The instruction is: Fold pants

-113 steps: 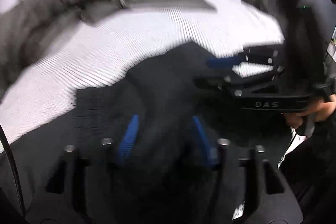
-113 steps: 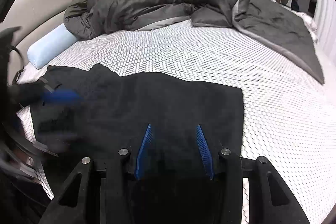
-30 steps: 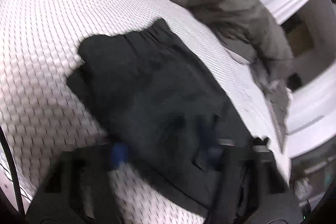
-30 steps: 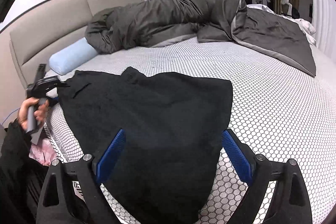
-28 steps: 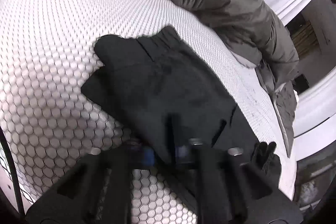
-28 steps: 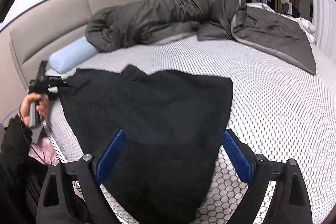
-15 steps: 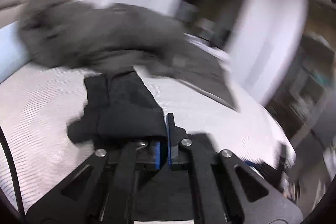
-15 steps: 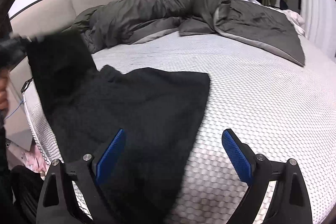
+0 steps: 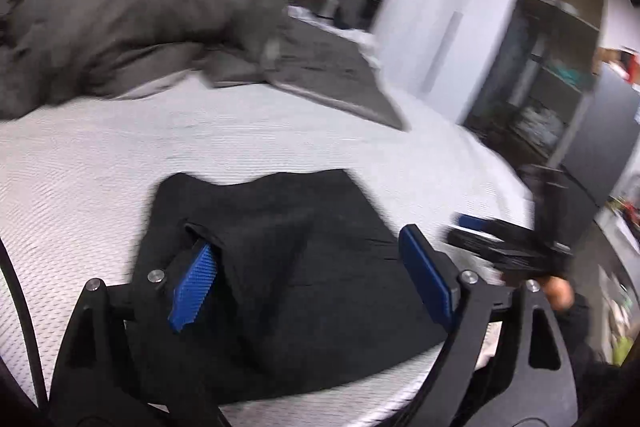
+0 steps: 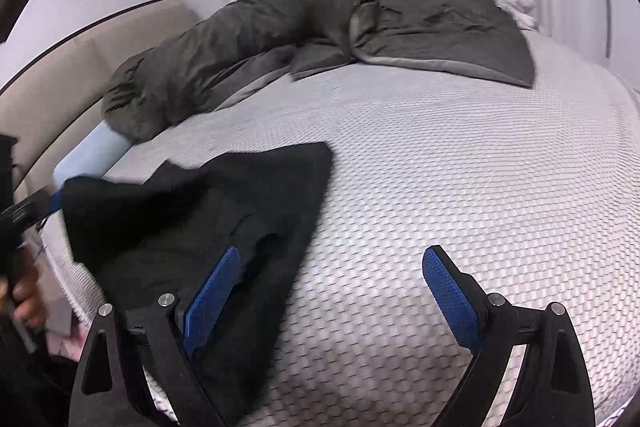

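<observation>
— What are the jaws doing on your side?

— On my left gripper they are opening, already spread wide. Its blue pads press on nothing, though the black pants lie under and between them, and a fold of the cloth drapes over the tip of the left-hand pad.

— And the other one?

— My right gripper stands spread too, with nothing pinched. In its own view the left-hand pad sits against the edge of the pants, while the right-hand pad is over bare mattress.

— Where are the pants, then?

— In the lower middle of the left wrist view, doubled over on the white honeycomb-textured mattress near its front edge. In the right wrist view they fill the lower left, and one corner looks lifted beside the other gripper at the left edge, where a hand holds its handle.

— Anything further out?

— A rumpled grey duvet runs across the upper part of both views. A light blue bolster pillow lies at the padded headboard, left of middle. The left view is blurred, with dark shelving at upper right.
</observation>
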Demonstrator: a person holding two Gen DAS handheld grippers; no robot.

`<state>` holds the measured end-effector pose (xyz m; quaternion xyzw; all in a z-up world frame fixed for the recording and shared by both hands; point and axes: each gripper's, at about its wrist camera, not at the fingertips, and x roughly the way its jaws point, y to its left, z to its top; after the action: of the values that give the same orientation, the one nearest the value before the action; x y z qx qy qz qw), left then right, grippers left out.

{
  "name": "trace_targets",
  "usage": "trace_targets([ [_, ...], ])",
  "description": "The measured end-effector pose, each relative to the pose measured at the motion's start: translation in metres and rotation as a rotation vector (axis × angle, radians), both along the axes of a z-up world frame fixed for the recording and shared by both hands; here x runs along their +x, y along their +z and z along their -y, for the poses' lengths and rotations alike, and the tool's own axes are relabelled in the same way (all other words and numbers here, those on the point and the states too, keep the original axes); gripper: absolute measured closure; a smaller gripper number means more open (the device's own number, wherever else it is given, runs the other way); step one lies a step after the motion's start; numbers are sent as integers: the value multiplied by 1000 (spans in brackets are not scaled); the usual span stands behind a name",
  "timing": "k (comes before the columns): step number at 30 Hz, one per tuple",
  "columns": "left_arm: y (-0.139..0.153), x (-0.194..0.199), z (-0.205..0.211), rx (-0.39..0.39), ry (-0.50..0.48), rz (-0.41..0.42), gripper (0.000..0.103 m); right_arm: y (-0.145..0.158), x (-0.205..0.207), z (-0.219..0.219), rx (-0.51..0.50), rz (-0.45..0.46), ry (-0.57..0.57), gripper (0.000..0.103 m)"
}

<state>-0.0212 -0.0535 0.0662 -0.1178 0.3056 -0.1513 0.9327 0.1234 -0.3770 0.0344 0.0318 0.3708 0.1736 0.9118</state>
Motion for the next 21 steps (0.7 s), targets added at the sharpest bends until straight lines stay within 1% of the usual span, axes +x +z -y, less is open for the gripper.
trace_targets([
  [2,-15,7,-14,35,48,-50,18,1,-5,-18,-14,7,63,9],
  [4,-21,19,-25,46,76,-68,18,3,-9,-39,-52,25,116,9],
  [7,-25,17,-42,-22,83,-72,18,0,-10,-62,-90,23,169,9],
  [9,-26,19,-42,-59,81,-57,18,-6,-9,-78,-94,-5,213,9],
  [11,-24,18,-33,-70,62,-43,18,-15,-9,-94,-150,-16,243,9],
  [13,-19,19,-13,-62,-2,-16,18,-22,-6,-102,-191,-30,247,9],
  [14,-17,18,1,-59,-47,-11,18,-24,-4,-100,-196,-36,244,9],
  [15,-17,13,17,-63,-117,-18,18,-25,-4,-97,-197,-39,233,9],
  [16,-21,10,34,-70,-201,-41,18,-24,-3,-93,-192,-39,221,9],
  [17,-27,10,50,-58,-276,-75,18,-24,-2,-88,-181,-41,208,9],
  [18,-34,8,66,-20,-334,-111,18,-23,-2,-82,-172,-41,195,9],
  [20,-44,1,77,31,-355,-135,18,-23,-1,-72,-162,-44,166,9],
  [21,-52,0,78,47,-373,-168,18,-23,1,-69,-157,-48,155,9],
])
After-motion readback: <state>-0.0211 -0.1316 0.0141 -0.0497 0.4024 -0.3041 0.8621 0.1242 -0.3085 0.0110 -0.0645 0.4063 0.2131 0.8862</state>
